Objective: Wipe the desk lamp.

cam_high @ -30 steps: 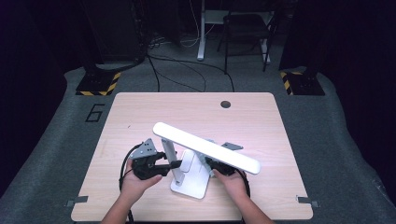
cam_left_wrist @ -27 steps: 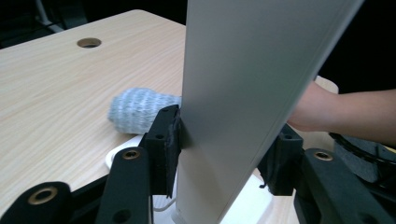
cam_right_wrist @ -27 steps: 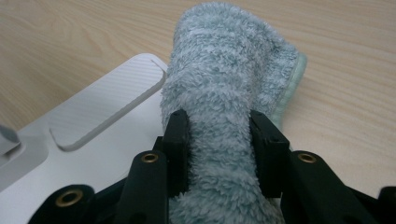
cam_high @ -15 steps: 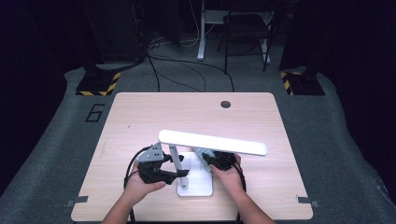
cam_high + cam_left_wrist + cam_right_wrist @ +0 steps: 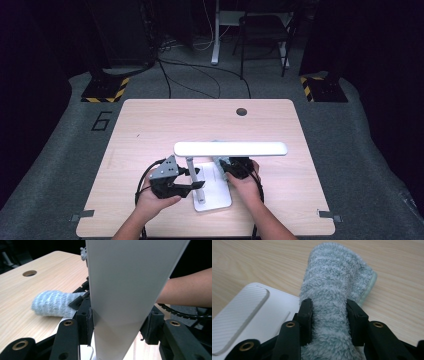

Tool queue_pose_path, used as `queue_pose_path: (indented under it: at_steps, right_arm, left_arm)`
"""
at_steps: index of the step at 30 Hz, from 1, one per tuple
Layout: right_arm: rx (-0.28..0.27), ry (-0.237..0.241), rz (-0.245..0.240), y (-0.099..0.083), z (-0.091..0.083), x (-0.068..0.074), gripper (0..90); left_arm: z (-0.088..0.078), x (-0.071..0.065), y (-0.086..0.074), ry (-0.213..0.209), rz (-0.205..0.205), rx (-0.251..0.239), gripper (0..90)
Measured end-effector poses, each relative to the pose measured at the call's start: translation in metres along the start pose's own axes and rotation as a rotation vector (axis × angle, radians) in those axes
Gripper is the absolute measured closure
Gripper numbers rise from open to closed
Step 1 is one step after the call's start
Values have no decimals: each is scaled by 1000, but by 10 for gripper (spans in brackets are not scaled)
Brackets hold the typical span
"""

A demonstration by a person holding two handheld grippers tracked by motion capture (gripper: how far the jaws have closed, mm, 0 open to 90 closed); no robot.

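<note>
A white desk lamp stands near the table's front, its long head [image 5: 230, 148] level over a flat base [image 5: 215, 197]. My left gripper [image 5: 197, 185] is shut on the lamp's upright arm [image 5: 125, 277]; its jaws have just been closing, and both pads touch the arm's sides around the left gripper [image 5: 118, 325]. My right gripper [image 5: 227, 167] is shut on a rolled, fluffy blue-grey cloth [image 5: 334, 277], which lies on the wood beside the base [image 5: 249, 312]. The jaws of the right gripper [image 5: 328, 315] have just been opening a little, with the cloth still squeezed between them. The cloth [image 5: 52, 303] lies beyond the lamp arm.
The wooden table has a round cable hole [image 5: 241, 111] near its far edge. The person's right forearm [image 5: 185, 290] reaches in behind the lamp. A chair [image 5: 262, 30] and cables are on the floor beyond the table.
The lamp head has swung from a slant to level across the table. Both hands have drawn in to the lamp's base, the left gripper now at the arm.
</note>
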State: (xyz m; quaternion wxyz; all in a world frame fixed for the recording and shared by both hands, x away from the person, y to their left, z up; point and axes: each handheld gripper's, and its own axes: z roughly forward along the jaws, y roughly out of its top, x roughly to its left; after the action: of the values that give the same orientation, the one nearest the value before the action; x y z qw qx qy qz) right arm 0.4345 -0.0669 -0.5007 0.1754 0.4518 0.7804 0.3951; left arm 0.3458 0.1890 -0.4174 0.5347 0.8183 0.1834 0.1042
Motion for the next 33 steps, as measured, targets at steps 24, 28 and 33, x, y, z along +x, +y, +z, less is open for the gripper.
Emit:
queue_pose_path:
  at_steps: [24, 28, 33]
  right_arm:
    - [41, 56, 80, -13, -4, -8, 637]
    - [47, 78, 68, -26, -18, -5, 637]
    - [56, 91, 43, -48, -45, 4, 636]
  left_arm:
    - [0, 2, -1, 61, -27, -1, 528]
    - [1, 1, -1, 76, -28, -7, 528]
    - [1, 1, -1, 73, -29, -8, 528]
